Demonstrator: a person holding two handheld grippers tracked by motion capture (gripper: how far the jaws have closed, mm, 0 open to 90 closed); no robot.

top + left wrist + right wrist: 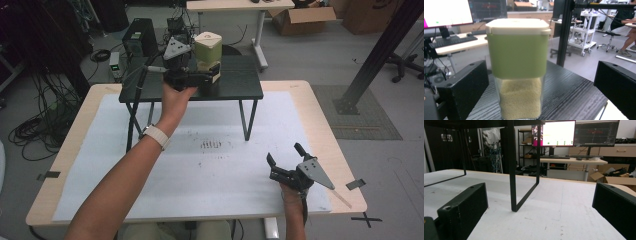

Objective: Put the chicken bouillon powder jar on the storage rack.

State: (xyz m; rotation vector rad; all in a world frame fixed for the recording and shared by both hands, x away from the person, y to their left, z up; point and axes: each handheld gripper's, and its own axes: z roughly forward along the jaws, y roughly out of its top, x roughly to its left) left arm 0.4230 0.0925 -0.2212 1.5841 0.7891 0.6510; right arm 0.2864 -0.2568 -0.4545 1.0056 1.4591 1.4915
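Tool jaws on your left tool (pixel 212 76) stand apart around the green-banded jar (pixel 517 67) without pressing it, so the jar looks already set upright on the black shelf (pixel 240 82) over the table (pixel 300 100), leaving you only to withdraw, while your right tool (pixel 285 159) idles open.

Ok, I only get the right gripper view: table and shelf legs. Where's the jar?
Observer: The jar stands upright on the black shelf, near its middle.
Operator: Is the left claw on it?
Observer: No. The left claw is open, with one jaw on each side of the jar and neither touching it.
Operator: Anything inside?
Observer: Pale grains fill the clear lower part, and the lid is on.
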